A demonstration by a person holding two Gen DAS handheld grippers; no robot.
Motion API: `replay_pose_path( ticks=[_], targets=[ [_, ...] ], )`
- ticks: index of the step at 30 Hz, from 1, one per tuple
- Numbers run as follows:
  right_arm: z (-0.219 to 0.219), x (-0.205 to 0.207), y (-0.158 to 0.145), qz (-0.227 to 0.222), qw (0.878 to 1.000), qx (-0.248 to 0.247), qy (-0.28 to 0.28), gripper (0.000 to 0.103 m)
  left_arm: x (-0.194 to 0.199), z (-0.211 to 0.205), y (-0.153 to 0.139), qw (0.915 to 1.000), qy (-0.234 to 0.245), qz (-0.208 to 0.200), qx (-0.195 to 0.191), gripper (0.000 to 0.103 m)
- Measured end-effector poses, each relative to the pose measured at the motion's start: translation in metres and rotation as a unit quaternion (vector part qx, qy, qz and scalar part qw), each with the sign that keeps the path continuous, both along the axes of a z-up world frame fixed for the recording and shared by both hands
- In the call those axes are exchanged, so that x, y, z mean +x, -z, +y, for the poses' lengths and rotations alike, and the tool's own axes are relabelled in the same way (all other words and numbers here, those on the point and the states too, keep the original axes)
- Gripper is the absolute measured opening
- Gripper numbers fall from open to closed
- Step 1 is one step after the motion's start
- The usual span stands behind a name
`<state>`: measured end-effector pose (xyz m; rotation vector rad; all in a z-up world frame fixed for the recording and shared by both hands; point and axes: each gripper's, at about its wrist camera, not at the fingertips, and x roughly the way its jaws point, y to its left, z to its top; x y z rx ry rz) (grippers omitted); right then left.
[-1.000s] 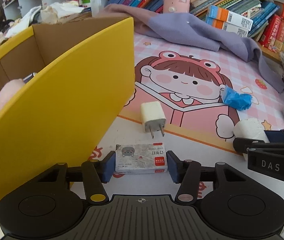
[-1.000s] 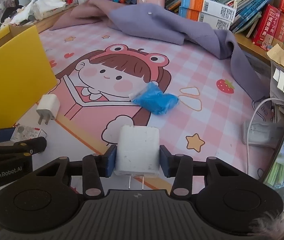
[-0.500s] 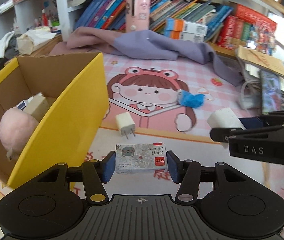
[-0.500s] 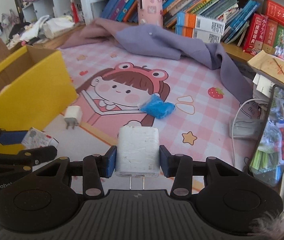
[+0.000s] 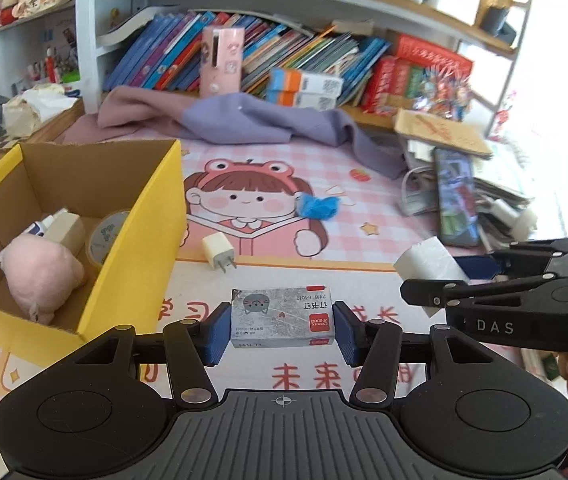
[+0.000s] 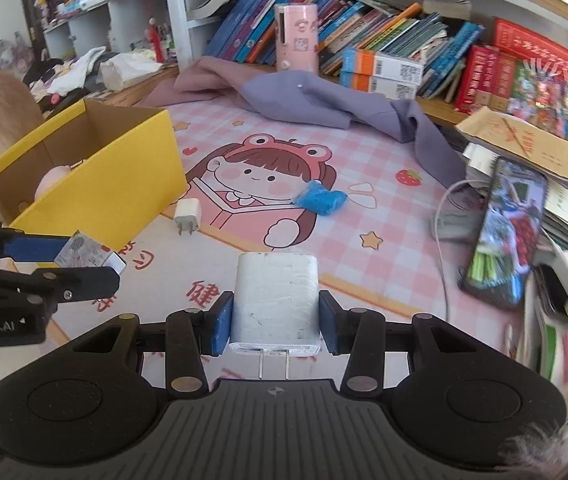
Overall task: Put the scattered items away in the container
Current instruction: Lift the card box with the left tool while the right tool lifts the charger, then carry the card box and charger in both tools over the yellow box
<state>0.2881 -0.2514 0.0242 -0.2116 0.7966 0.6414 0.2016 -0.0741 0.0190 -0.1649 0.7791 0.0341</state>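
Note:
My left gripper (image 5: pixel 281 326) is shut on a small grey staple box (image 5: pixel 281 316), held above the mat. My right gripper (image 6: pixel 275 320) is shut on a white charger plug (image 6: pixel 275 300), prongs toward the camera. The yellow cardboard box (image 5: pixel 139 248) stands to the left and holds a pink plush toy (image 5: pixel 39 276), a round tape roll (image 5: pixel 107 236) and a pale block. On the pink cartoon mat (image 5: pixel 324 184) lie a smaller white charger plug (image 5: pixel 217 250) and a crumpled blue wrapper (image 5: pixel 318 206). In the right wrist view the left gripper (image 6: pixel 79 258) with the staple box hangs beside the yellow cardboard box (image 6: pixel 111 192).
A purple cloth (image 6: pixel 344 108) lies at the back of the mat before a row of books (image 6: pixel 384 48) and a pink bottle (image 6: pixel 296 42). A phone (image 6: pixel 504 232), a white cable (image 6: pixel 444 216) and stacked papers crowd the right edge.
Both grippers rose and pulled back with their items still gripped. The yellow box's inside has come into view and the whole mat now shows.

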Motion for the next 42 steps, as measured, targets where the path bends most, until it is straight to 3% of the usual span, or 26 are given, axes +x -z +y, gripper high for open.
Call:
replay_pose_path(
  ticks=[9,18,25,42],
  targets=[
    [0.014,-0.057,-0.012,-0.017,0.999,-0.005,0.048,0.042,-0.048,0.028,-0.006,0.9990,0.025,-0.026,-0.026,0.052],
    [0.054,-0.142,-0.016,-0.029,0.998,-0.026,0.050,0.041,-0.123,0.076,-0.003,0.9976,0.020,-0.035,-0.056,0.052],
    [0.076,-0.197,-0.014,-0.030,0.997,-0.018,0.062,0.041,-0.161,0.099,-0.006,0.9981,0.035,-0.030,-0.042,0.052],
    [0.118,-0.249,-0.016,-0.026,0.999,-0.016,0.035,0.042,-0.214,0.137,-0.007,0.9984,0.031,-0.027,-0.039,0.052]
  ],
)
